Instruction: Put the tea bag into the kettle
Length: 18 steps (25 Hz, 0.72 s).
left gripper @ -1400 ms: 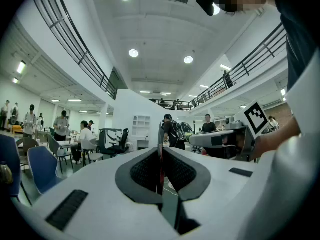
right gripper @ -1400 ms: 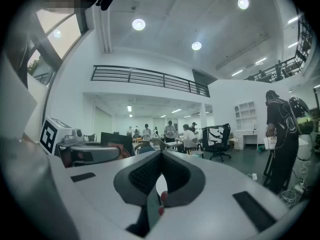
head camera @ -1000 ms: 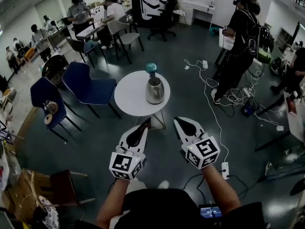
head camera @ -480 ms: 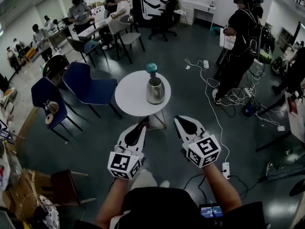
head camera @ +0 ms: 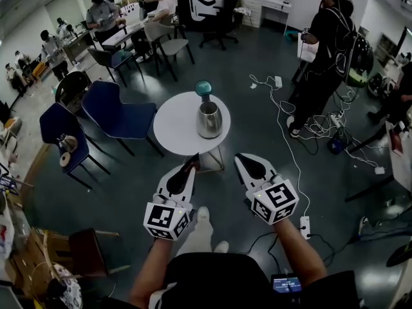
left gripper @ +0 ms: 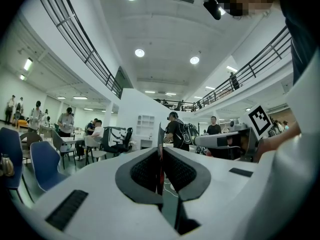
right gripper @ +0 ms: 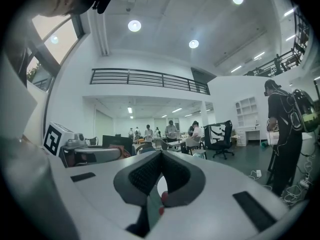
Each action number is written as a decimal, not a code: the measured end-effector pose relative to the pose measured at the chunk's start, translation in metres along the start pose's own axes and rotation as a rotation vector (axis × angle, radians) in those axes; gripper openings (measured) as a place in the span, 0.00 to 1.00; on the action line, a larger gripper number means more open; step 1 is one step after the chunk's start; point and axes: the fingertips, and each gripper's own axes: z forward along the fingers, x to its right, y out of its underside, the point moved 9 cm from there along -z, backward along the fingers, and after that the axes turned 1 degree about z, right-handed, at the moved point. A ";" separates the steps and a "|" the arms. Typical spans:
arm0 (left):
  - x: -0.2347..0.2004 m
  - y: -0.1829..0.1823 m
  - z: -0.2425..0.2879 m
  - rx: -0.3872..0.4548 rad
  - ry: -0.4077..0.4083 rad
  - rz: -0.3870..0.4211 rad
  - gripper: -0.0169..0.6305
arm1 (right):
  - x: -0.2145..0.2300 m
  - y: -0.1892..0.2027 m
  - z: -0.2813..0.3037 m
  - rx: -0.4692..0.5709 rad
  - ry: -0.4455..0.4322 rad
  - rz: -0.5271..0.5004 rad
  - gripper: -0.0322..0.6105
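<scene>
A steel kettle (head camera: 209,120) stands open-topped on a small round white table (head camera: 174,131), with a teal lid (head camera: 203,89) lying behind it. My left gripper (head camera: 192,163) is held level short of the table's near edge, shut on a thin dark tea bag (left gripper: 160,143) that sticks up between its pads. In the left gripper view the left gripper (left gripper: 161,153) shows the pads pressed on that flat bag. My right gripper (head camera: 239,159) hangs beside it, also short of the table. Its jaws meet at the tips in the right gripper view (right gripper: 160,155), with nothing between them.
Two blue chairs (head camera: 119,111) (head camera: 58,126) stand left of the table. Cables (head camera: 291,137) and a power strip (head camera: 304,228) lie on the floor at right. A person in black (head camera: 325,56) stands at back right. Several people sit at desks (head camera: 122,37) far back.
Both grippers have been carried a little toward the table as the person steps forward; a shoe now shows below them. The jaws look unchanged.
</scene>
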 end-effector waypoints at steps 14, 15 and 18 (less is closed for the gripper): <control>-0.049 0.004 0.072 0.004 0.022 -0.064 0.08 | 0.046 0.002 0.059 -0.012 0.014 0.026 0.08; -0.053 0.004 0.078 0.004 0.023 -0.067 0.08 | 0.051 0.002 0.064 -0.013 0.016 0.031 0.08; -0.067 0.004 0.096 0.005 0.025 -0.076 0.08 | 0.065 0.002 0.080 -0.017 0.021 0.041 0.08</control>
